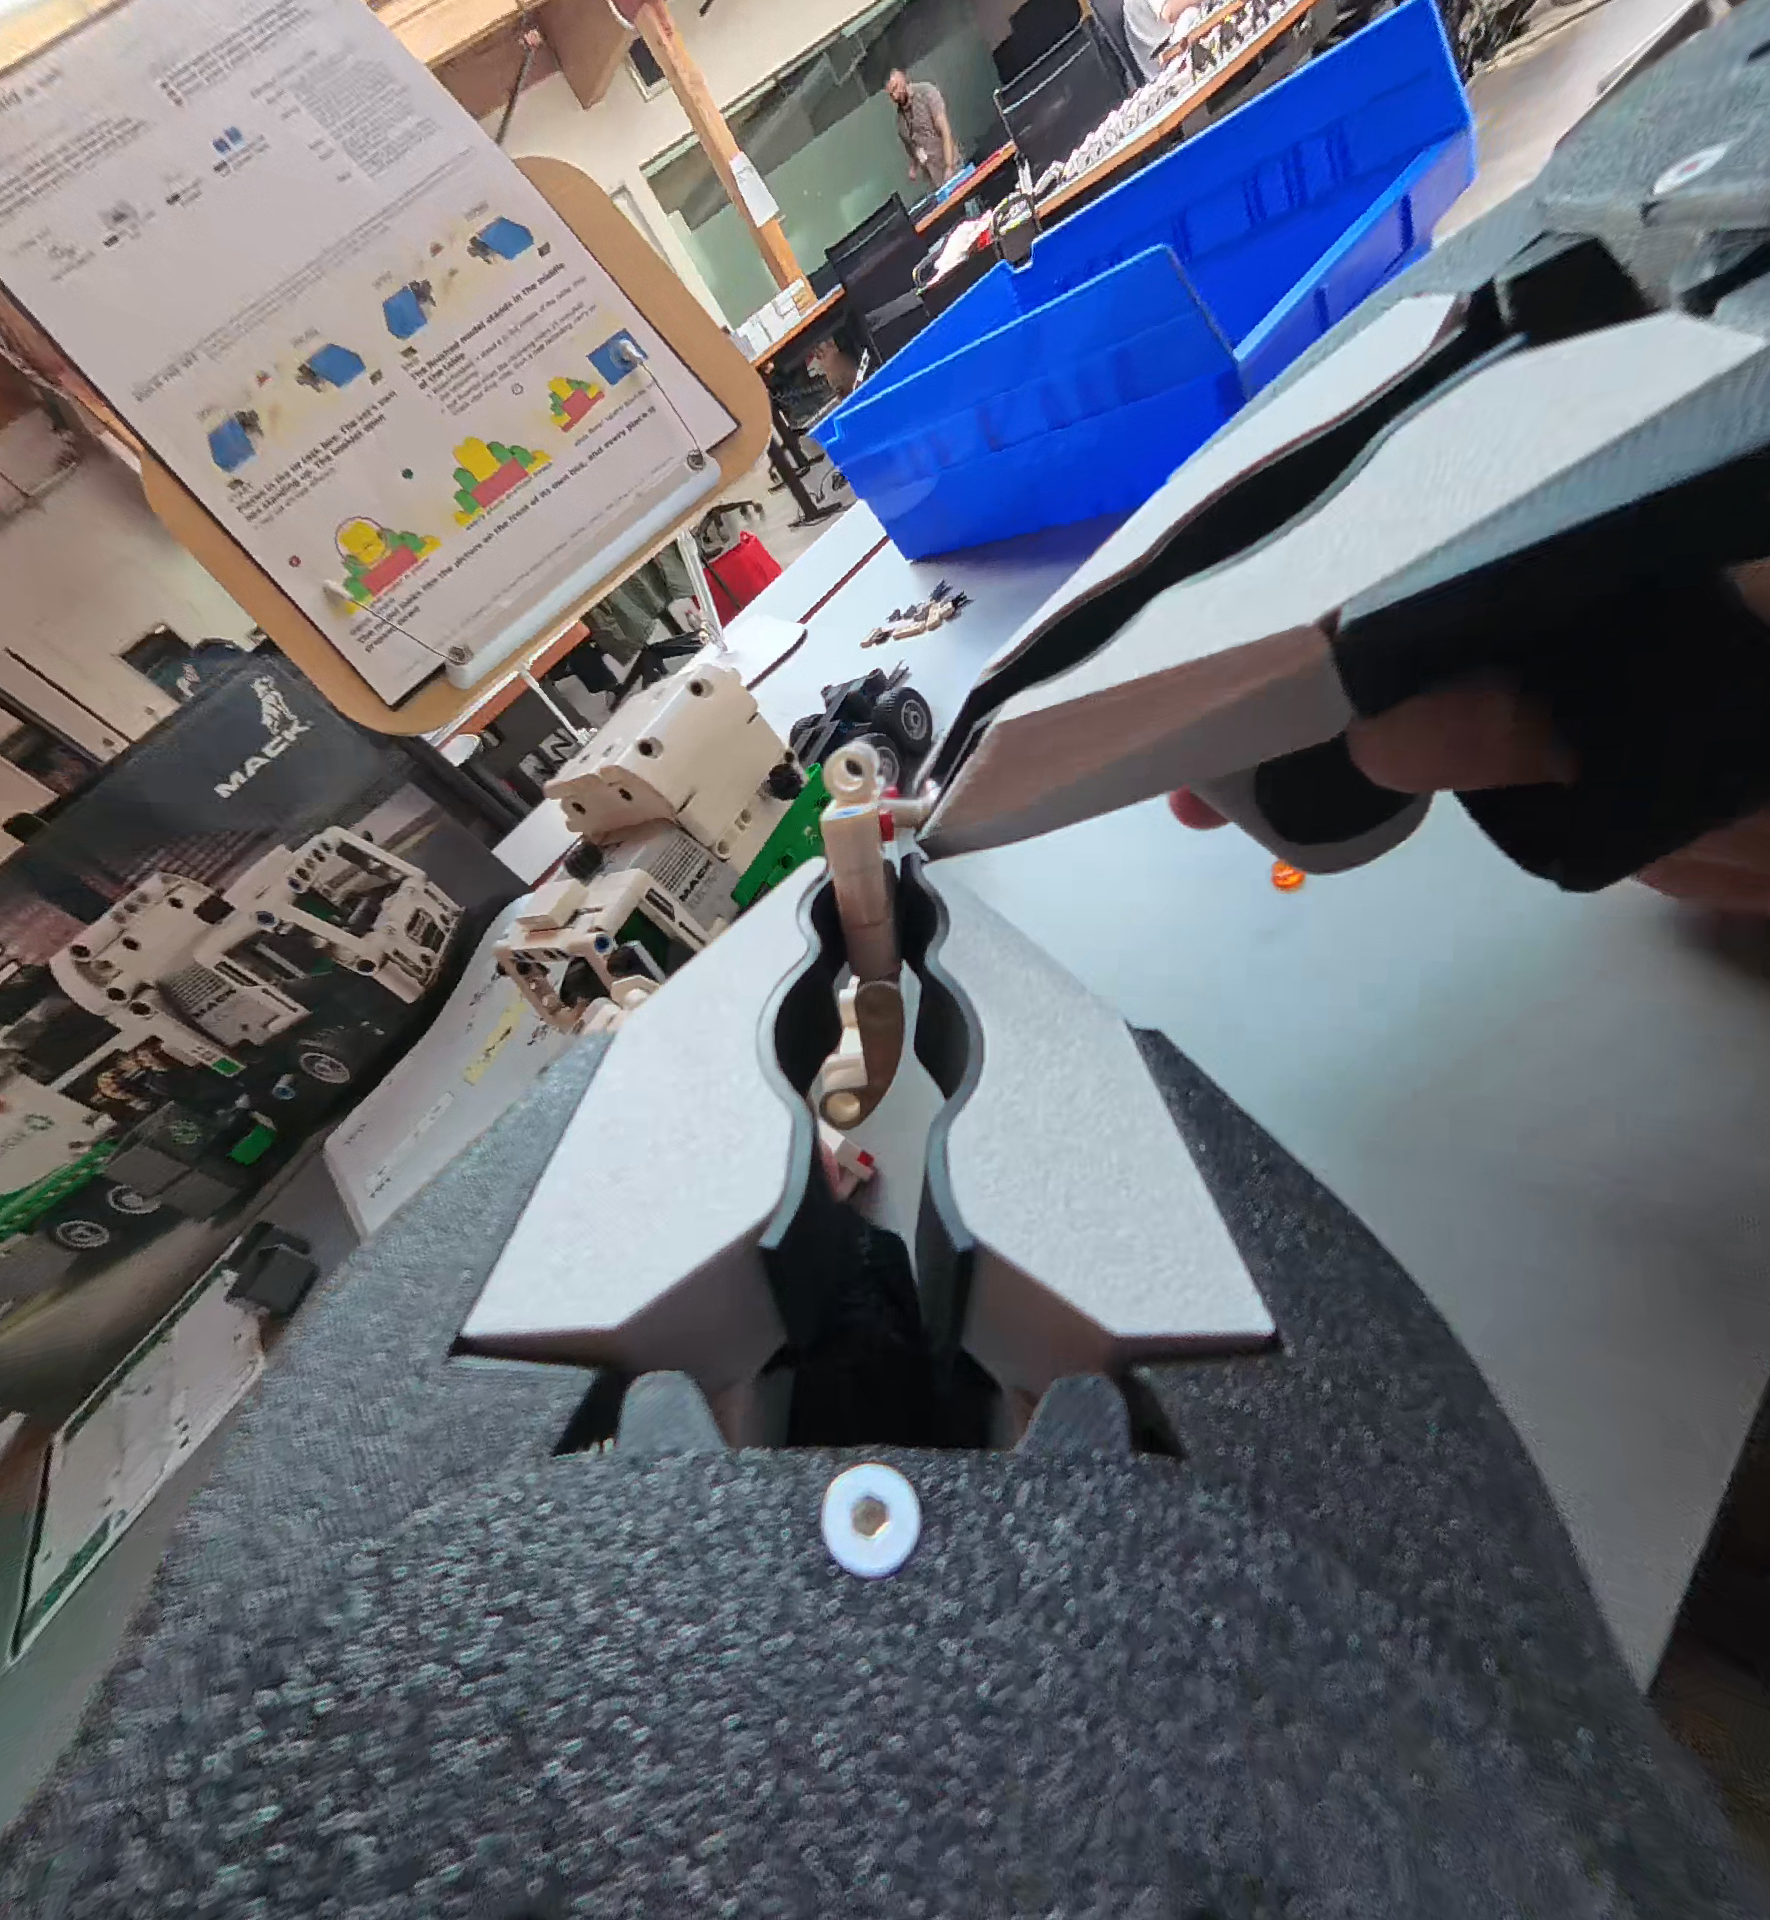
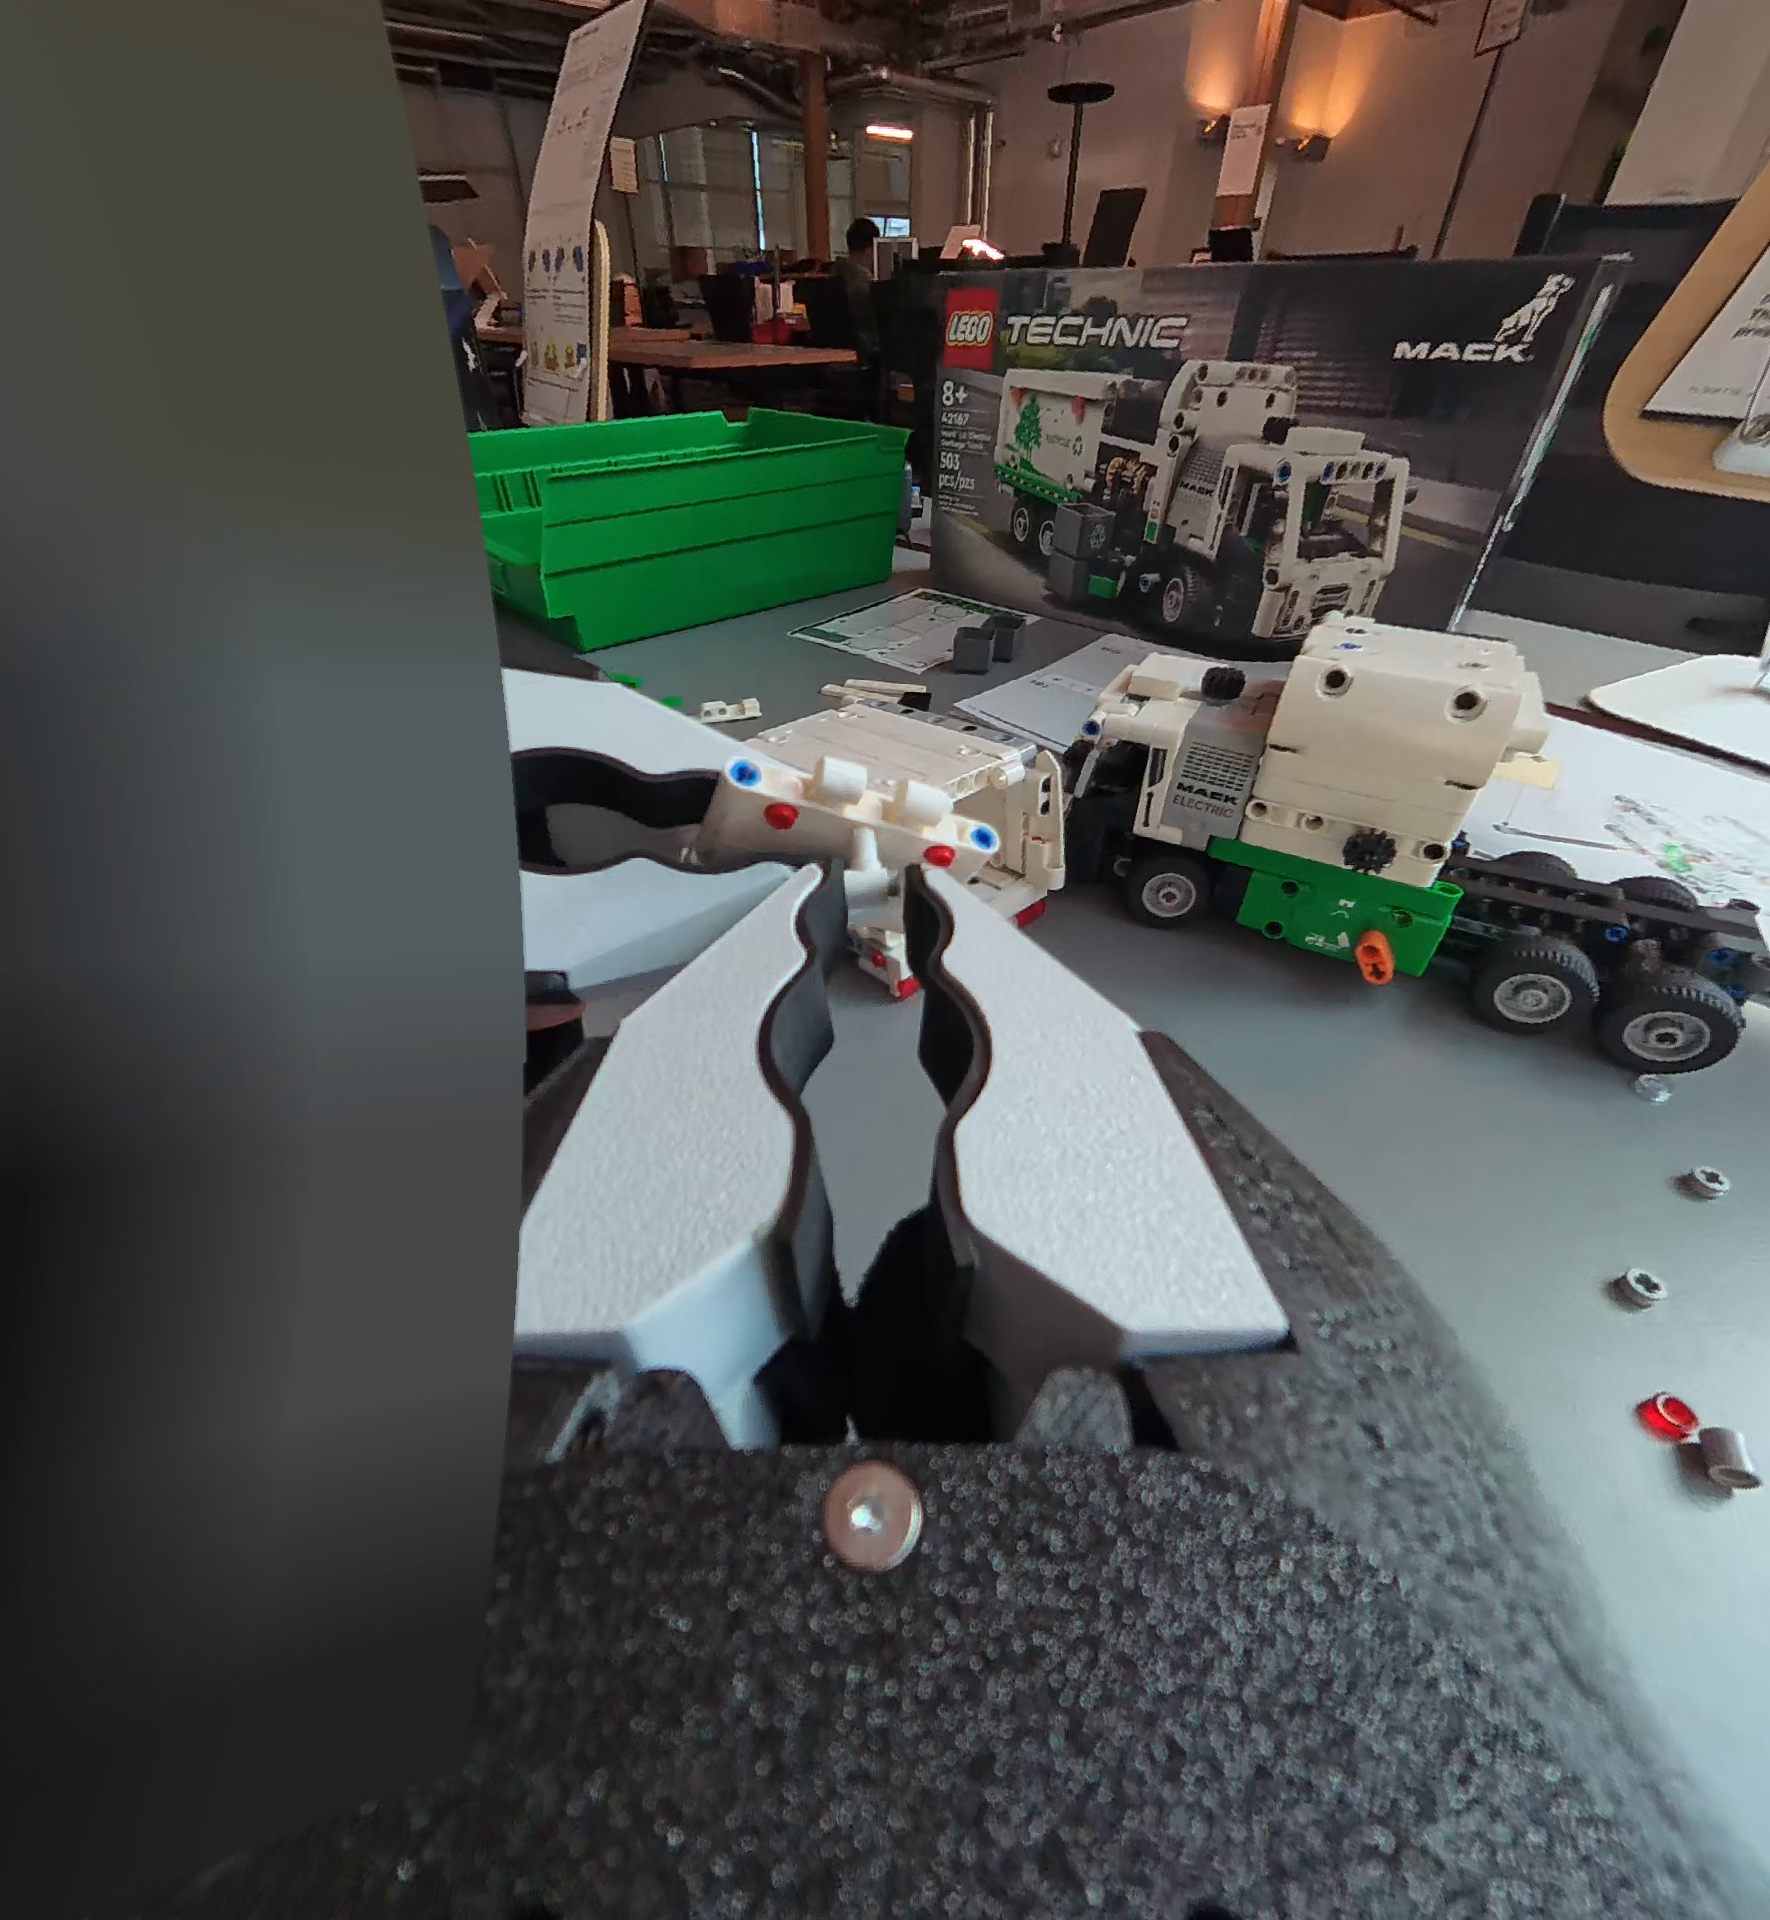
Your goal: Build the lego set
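My left gripper (image 1: 870, 904) is shut on a white beam assembly (image 1: 853, 842) with red and blue pins, held edge-on above the table. In the right wrist view this assembly (image 2: 860, 805) lies crosswise, with the left gripper (image 2: 704, 821) holding its left end. My right gripper (image 2: 865, 883) is shut on a small white connector (image 2: 873, 881) that hangs under the assembly's middle. In the left wrist view the right gripper (image 1: 928, 821) comes in from the right, tips touching the assembly. The part-built white and green truck (image 2: 1328, 831) stands on the table behind.
A white body panel (image 2: 912, 758) lies behind the assembly. The set's box (image 2: 1255, 447) stands at the back beside a green bin (image 2: 694, 520). A blue bin (image 1: 1120, 364) and an instruction stand (image 1: 341, 312) are farther off. Loose small parts (image 2: 1728, 1455) lie at the right.
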A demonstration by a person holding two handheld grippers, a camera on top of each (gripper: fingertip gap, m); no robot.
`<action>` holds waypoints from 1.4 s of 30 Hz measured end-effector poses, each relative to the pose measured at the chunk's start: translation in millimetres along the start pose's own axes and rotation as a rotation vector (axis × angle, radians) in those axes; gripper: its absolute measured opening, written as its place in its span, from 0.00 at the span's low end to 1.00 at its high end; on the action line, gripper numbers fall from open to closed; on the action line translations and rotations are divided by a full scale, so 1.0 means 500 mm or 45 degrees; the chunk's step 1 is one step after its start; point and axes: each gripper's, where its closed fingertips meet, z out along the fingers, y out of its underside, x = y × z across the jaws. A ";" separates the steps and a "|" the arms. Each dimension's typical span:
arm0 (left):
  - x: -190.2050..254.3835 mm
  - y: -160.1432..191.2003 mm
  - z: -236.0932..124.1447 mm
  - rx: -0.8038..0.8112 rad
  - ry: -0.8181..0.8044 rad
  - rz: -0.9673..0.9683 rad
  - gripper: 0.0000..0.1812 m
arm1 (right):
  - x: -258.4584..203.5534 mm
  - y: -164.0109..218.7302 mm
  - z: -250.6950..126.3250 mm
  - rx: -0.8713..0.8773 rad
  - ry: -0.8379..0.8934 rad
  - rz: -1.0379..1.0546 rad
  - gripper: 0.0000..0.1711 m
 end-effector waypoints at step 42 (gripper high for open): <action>-0.014 0.010 0.041 0.053 0.336 -0.438 0.03 | 0.036 -0.004 0.037 0.019 -0.140 0.366 0.06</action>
